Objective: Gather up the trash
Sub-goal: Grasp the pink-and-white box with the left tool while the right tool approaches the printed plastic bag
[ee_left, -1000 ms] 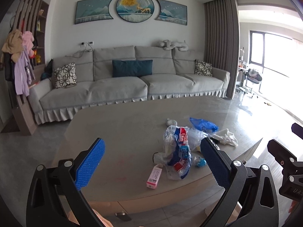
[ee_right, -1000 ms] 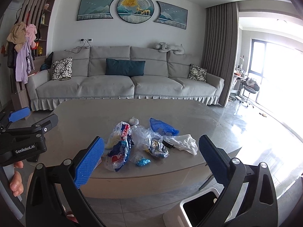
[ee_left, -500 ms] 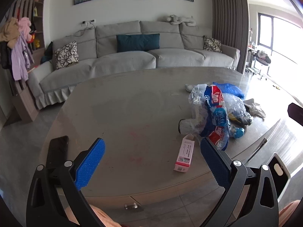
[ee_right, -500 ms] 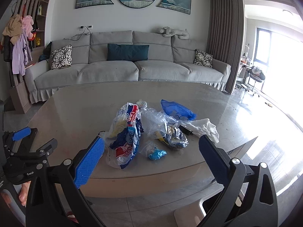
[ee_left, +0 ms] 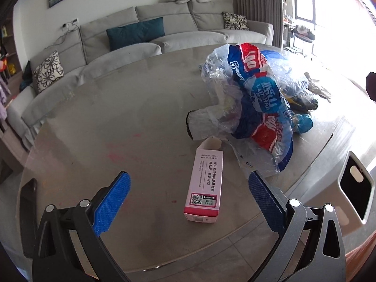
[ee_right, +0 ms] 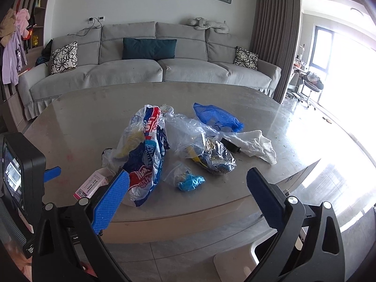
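Left tongs (ee_left: pixel 188 195) agape over pink carton (ee_left: pixel 205 185) — nothing gripped.

A table (ee_right: pixel 89 117) stands before a sofa (ee_right: pixel 131 70). On it, a small box (ee_left: pixel 206 183) lies nearest the front edge, a printed plastic bag (ee_left: pixel 258 98) just behind it, a paper towel (ee_right: pixel 256 144) farther right.

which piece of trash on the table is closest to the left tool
The pink and white carton, lying flat right between the open fingers of the left tool. The printed plastic bag and the other wrappers sit farther back on the table.
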Tool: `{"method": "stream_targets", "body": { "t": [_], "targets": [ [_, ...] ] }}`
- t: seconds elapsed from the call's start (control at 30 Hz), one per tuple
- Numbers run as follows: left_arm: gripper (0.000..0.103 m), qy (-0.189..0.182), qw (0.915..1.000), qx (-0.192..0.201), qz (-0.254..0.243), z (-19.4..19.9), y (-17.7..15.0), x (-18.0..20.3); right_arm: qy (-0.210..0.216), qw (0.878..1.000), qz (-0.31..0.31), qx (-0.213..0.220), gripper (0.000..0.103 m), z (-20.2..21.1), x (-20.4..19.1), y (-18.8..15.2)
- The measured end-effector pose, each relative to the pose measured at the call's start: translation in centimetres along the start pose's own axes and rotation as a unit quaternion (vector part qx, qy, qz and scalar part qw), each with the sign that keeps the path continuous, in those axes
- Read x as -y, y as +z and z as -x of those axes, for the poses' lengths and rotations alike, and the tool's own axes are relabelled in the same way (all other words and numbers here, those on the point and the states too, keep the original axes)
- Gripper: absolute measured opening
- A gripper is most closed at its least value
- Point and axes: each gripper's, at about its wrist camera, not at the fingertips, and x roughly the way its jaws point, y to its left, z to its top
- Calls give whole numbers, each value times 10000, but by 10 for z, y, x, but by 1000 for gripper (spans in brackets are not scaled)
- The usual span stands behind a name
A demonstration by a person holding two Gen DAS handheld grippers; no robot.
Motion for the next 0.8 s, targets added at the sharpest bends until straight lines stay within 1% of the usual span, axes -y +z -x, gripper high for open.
{"method": "stream_targets", "body": {
  "t": [0.17,0.23,0.3,0.4,0.5,0.6,0.67,0.73,0.77,0.8],
  "targets": [
    [100,-65,9994,-329,82,-23,-8,2,-13,10000,24,-34,100,-5,-2,0],
    [100,-132,9991,-351,195,-27,-11,-2,-22,10000,60,-34,100,-6,-3,0],
    [100,-287,9981,-425,344,-31,-10,-7,-26,9999,91,-36,100,-6,-5,-1],
    [100,-313,9979,-486,307,-36,-9,-7,-15,9999,104,-55,100,-7,-9,-1],
    [100,-361,9981,-431,262,-37,-10,-6,-21,9999,105,-11,100,-6,-11,0],
    [100,-354,9987,-273,256,-37,-14,-4,-23,10000,95,16,100,-5,-14,1],
    [98,-360,9985,-318,248,-36,-14,-4,-33,9999,99,27,100,-5,-15,1],
    [62,-288,9990,-215,279,-30,-12,-4,-71,9999,118,16,100,-7,-15,0],
    [29,-299,9990,-256,197,-28,-9,-4,-99,9999,123,1,100,-7,-16,-2],
    [29,-148,9992,-328,158,-26,-6,-3,-114,9999,116,-16,100,-9,-15,-3]
  ]
}}
